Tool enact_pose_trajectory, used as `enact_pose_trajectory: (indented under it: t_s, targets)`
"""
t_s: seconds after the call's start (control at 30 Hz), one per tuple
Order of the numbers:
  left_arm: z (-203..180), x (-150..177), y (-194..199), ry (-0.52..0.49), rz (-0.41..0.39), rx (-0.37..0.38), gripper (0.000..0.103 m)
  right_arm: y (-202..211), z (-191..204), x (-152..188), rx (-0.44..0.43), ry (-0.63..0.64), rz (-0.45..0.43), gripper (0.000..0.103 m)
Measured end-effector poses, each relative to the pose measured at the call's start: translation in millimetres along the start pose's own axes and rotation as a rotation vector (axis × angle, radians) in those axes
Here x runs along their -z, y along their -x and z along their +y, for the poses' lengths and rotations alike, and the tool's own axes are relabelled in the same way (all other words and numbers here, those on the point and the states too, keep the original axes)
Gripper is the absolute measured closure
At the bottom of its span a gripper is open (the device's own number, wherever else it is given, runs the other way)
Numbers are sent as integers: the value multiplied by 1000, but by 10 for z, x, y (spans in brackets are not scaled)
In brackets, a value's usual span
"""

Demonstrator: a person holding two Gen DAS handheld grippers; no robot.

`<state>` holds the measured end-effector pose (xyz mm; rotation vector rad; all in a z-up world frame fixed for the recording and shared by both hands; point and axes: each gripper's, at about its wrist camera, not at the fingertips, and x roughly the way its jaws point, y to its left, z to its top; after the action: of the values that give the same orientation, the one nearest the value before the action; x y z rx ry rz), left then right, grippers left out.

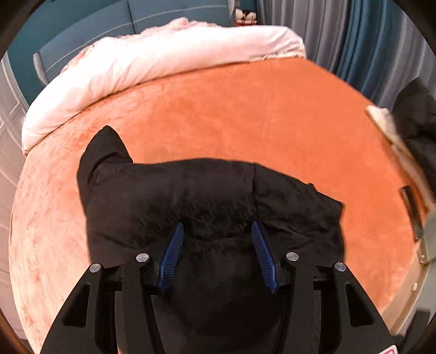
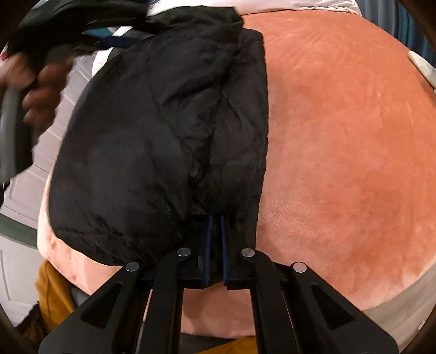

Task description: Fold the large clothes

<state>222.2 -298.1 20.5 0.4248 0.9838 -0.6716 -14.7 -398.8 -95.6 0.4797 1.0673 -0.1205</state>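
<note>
A black quilted jacket (image 1: 207, 196) lies folded on an orange velvet bed cover (image 1: 259, 114). In the left wrist view my left gripper (image 1: 216, 231) is open, its blue pads standing wide apart just above the jacket's near part. In the right wrist view the jacket (image 2: 152, 141) lies bunched along the bed's left side. My right gripper (image 2: 216, 222) is shut on the jacket's near edge, with black fabric pinched between the blue pads. The left hand and its gripper body show blurred at the upper left (image 2: 35, 89).
A white and pink duvet (image 1: 152, 62) is rolled along the far side of the bed. A blue headboard (image 1: 114, 24) and grey-blue curtains (image 1: 354, 35) stand behind. A dark blurred shape (image 1: 417, 122) is at the right edge. Orange cover (image 2: 340, 136) spreads to the right of the jacket.
</note>
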Motion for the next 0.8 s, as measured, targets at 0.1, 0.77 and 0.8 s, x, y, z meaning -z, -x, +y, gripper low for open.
enact_pose_trajectory:
  t_s: [0.1, 0.77, 0.8]
  targets:
    - [-88, 23, -180, -31, -11, -46, 52, -145, -51, -28, -17, 1, 21, 101]
    - [201, 116, -35, 32, -91, -38, 48, 376, -452, -273, -55, -99, -78, 97]
    - [308, 181, 207, 55, -127, -24, 48, 569, -417, -342, -42, -84, -126, 97]
